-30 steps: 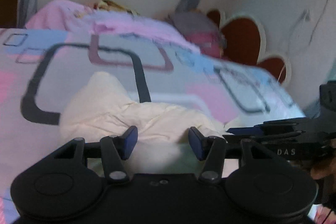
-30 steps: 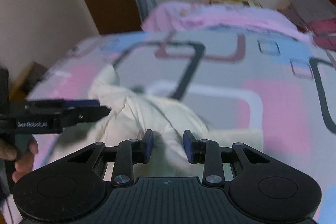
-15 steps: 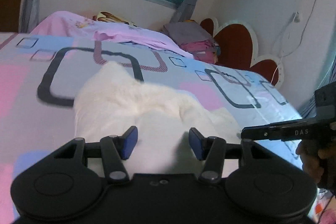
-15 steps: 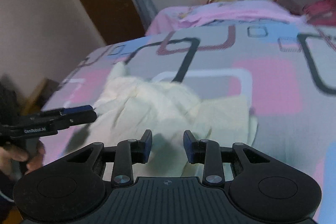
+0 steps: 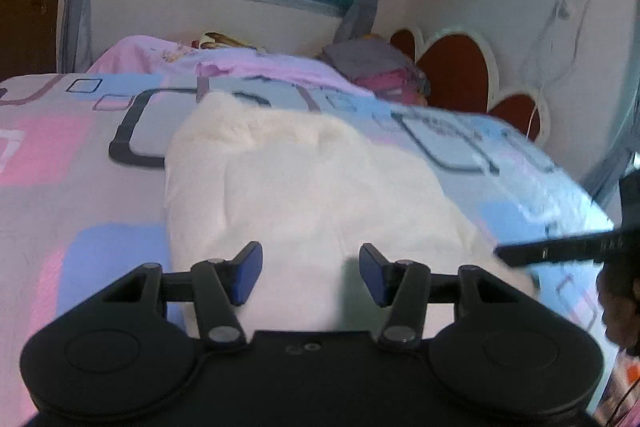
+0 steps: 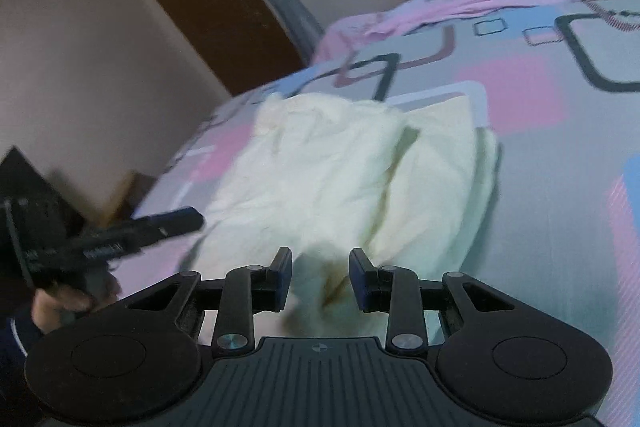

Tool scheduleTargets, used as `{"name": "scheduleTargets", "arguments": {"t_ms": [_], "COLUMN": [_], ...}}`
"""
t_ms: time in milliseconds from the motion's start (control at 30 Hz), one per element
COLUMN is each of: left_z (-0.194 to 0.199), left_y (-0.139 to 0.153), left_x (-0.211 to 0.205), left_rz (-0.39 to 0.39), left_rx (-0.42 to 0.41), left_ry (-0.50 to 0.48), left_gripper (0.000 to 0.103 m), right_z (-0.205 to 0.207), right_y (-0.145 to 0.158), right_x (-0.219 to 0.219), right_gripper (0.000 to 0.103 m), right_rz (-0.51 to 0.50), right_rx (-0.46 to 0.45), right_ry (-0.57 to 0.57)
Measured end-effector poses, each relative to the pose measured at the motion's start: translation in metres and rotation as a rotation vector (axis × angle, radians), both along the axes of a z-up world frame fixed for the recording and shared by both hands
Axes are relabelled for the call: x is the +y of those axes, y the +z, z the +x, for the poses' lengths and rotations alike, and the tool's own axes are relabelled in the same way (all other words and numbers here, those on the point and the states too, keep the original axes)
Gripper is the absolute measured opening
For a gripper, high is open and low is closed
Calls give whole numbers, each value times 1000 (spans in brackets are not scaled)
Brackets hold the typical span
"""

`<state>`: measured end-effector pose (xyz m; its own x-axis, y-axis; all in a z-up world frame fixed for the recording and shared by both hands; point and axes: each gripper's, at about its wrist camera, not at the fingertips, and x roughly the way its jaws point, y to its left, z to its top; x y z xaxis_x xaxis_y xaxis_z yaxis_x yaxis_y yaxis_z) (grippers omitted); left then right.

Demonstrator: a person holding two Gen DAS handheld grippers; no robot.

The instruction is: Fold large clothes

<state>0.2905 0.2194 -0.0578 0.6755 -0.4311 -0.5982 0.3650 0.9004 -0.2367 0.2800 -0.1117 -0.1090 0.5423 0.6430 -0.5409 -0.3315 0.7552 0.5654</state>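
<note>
A cream-white garment [image 5: 304,187] lies crumpled and partly folded on the patterned bedsheet [image 5: 72,147]. It also shows in the right wrist view [image 6: 332,171]. My left gripper [image 5: 310,273] is open and empty, just above the garment's near edge. My right gripper [image 6: 320,277] is open and empty over the garment's near end. The right gripper's fingers [image 5: 560,251] show at the right edge of the left wrist view. The left gripper's fingers [image 6: 160,227] show at the left of the right wrist view.
A pink blanket [image 5: 248,65] and a pile of grey and pink clothes [image 5: 376,67] lie at the far end of the bed. A red heart-shaped headboard [image 5: 460,75] stands at the right. A brown door [image 6: 208,7] and the bed's left edge [image 6: 168,171] are at the left.
Both grippers have pulled back and risen from the garment. The garment now lies more spread out on the bed. Both grippers stay open.
</note>
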Motion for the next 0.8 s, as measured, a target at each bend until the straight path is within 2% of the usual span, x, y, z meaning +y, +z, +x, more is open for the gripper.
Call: {"name": "scheduleTargets", "arguments": {"t_ms": [100, 167, 433, 500, 633, 700, 800], "left_z": [-14, -15, -29, -32, -28, -12, 23], "left_y": [-14, -22, -28, -25, -7, 3, 16], "left_x": [-8, -11, -9, -5, 7, 7, -2], "left_rz": [58, 69, 121, 114, 56, 37, 30], "left_rx": [22, 25, 16, 20, -42, -67, -99], "left_ry": [4, 14, 38, 46, 80, 96, 104], "left_gripper": [52, 54, 54, 53, 50, 50, 50], "right_z": [-6, -8, -7, -7, 0, 20, 59], "right_y": [-13, -26, -38, -29, 11, 27, 39], "right_x": [21, 30, 34, 32, 18, 21, 39], "right_gripper": [33, 33, 33, 33, 33, 33, 33], "right_rz": [-176, -231, -265, -273, -219, -204, -233], "right_rx": [-3, -12, 9, -3, -140, -192, -234], "right_ry": [7, 6, 6, 7, -69, -95, -105]}}
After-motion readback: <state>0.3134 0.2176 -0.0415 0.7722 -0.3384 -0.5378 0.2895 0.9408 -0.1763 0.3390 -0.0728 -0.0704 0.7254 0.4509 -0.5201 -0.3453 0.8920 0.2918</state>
